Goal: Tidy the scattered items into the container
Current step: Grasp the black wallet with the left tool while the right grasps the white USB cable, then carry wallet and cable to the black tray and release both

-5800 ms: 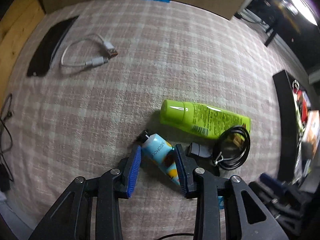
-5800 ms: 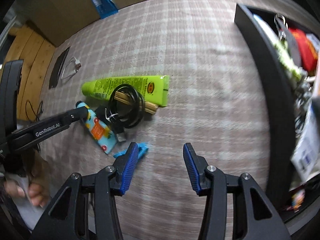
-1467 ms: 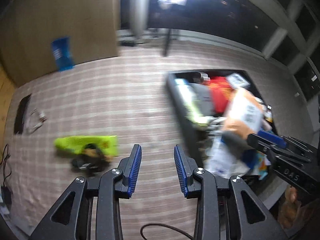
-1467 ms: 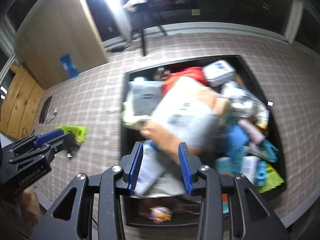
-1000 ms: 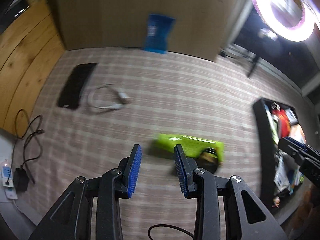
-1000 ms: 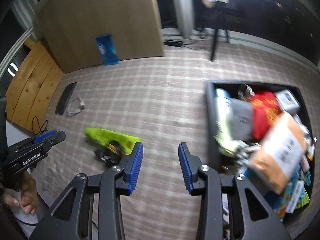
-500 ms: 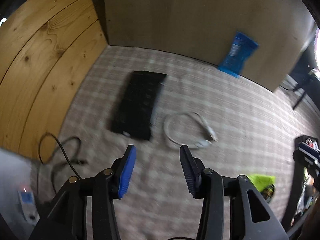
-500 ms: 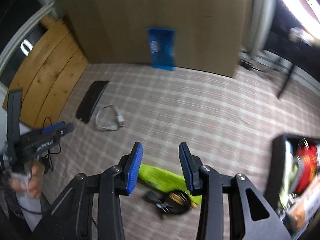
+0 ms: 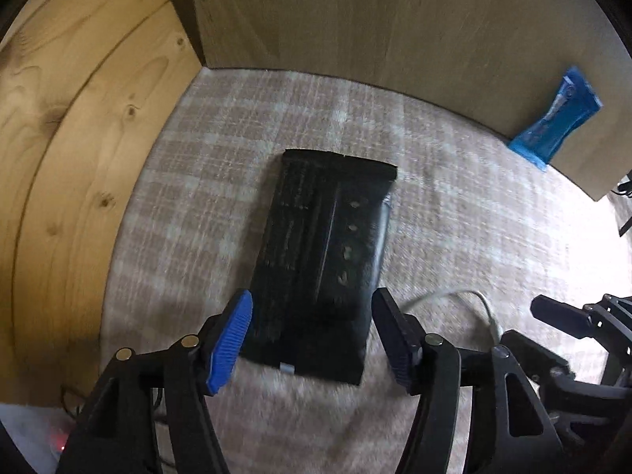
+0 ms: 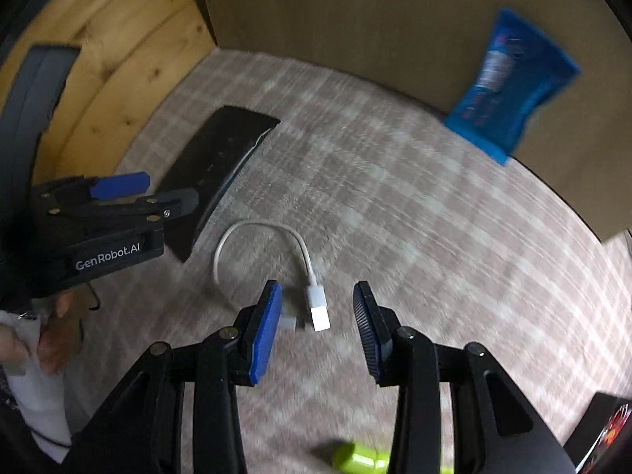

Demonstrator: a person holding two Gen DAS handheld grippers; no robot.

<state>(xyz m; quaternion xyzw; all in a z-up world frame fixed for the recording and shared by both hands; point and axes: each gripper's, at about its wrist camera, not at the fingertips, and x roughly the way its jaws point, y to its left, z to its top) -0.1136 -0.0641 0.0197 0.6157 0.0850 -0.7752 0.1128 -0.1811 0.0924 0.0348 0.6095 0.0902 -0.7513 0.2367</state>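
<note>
A flat black packet [image 9: 324, 252] lies on the checked carpet near the wall corner. My left gripper [image 9: 312, 339] is open, its fingers on either side of the packet's near end, just above it. The packet also shows in the right wrist view [image 10: 221, 158], with the left gripper [image 10: 130, 197] over it. A short white USB cable [image 10: 268, 260] lies beside it. My right gripper [image 10: 318, 316] is open with the cable's white plug [image 10: 317, 308] between its fingers. The container [image 10: 600, 434] shows only as a dark corner at the lower right.
A blue pouch [image 9: 557, 126] leans against the tan cabinet wall [image 9: 355, 19]; it also shows in the right wrist view [image 10: 509, 79]. Wooden flooring [image 9: 59, 138] borders the carpet on the left. A green tube [image 10: 355, 458] lies at the bottom edge.
Both grippers have swung away from the container and across the carpet to the far corner. The left gripper has come down over the black packet and opened wider. The right gripper has closed in on the white cable.
</note>
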